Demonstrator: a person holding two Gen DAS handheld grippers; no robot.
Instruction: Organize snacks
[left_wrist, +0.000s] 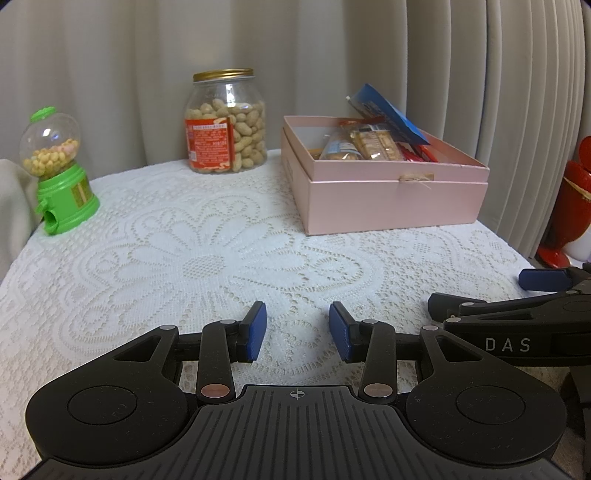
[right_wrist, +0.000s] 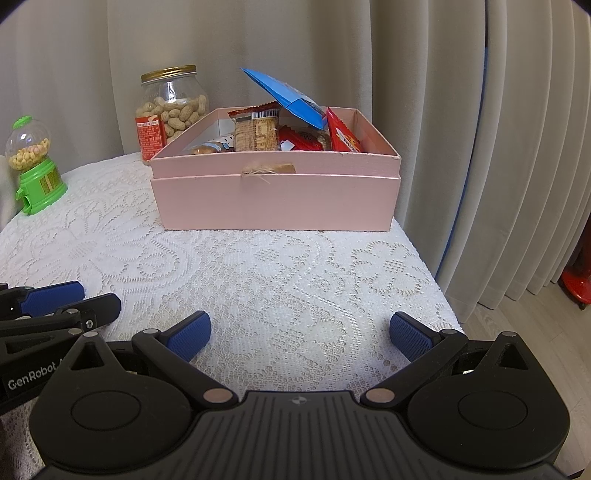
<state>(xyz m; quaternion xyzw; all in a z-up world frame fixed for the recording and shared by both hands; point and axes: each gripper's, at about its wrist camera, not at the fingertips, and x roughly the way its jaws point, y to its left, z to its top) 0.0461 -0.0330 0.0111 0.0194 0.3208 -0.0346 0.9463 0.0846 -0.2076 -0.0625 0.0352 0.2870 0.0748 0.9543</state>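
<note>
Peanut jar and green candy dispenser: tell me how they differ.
The peanut jar is the taller and wider of the two, with a gold screw lid and a red label; the candy dispenser has a clear globe under a green cap, on a green base with a chute. The jar holds peanuts in their shells, the dispenser small pale round candies. The jar stands beside the pink box, the dispenser apart at the table's left edge. Both are upright, see-through and partly full.

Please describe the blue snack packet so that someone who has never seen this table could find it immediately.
Start from the pink box at the back of the lace-covered table, to the right of the peanut jar. Among the snacks inside, the blue packet leans up above the rim. It alone is blue; its neighbours are red or beige.
</note>
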